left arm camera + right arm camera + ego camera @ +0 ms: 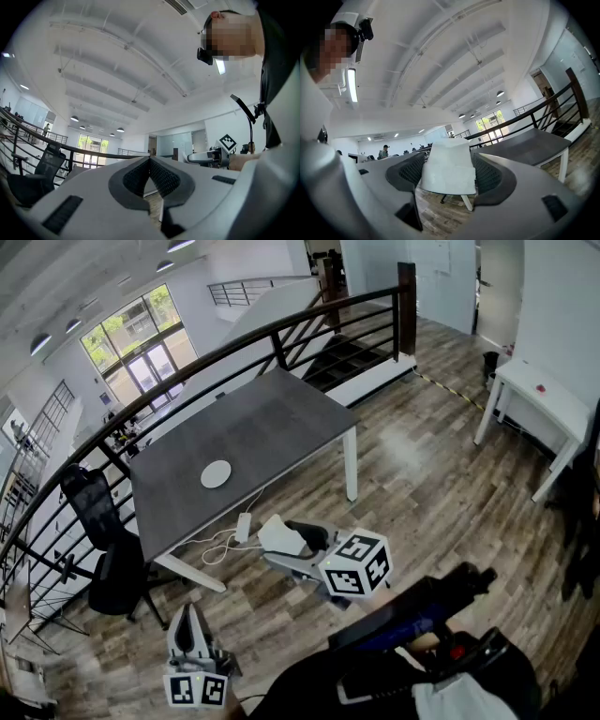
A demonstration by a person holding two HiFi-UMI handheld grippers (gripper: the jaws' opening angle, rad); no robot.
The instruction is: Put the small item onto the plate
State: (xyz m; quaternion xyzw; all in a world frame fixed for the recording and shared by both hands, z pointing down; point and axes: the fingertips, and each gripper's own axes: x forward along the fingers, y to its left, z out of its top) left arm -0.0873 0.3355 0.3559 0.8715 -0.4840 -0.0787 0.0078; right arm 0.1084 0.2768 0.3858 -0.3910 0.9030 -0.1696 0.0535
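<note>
One small item [449,169], white, sits clamped in your right gripper [281,542], well apart from the plate [216,474]. From those jaws the plate lies ahead and to the left. Your left gripper [150,176] is closed on nothing and farther from the plate. Judgement: right hand carries.

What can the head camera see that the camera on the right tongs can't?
Only the head view shows the white plate lying on the grey table, the left tongs, and a white table off to the side. Only the right gripper view shows a far-off person near some desks. Both show the right tongs squeezing the white block, plus the grey table, the black railing and the big windows.
</note>
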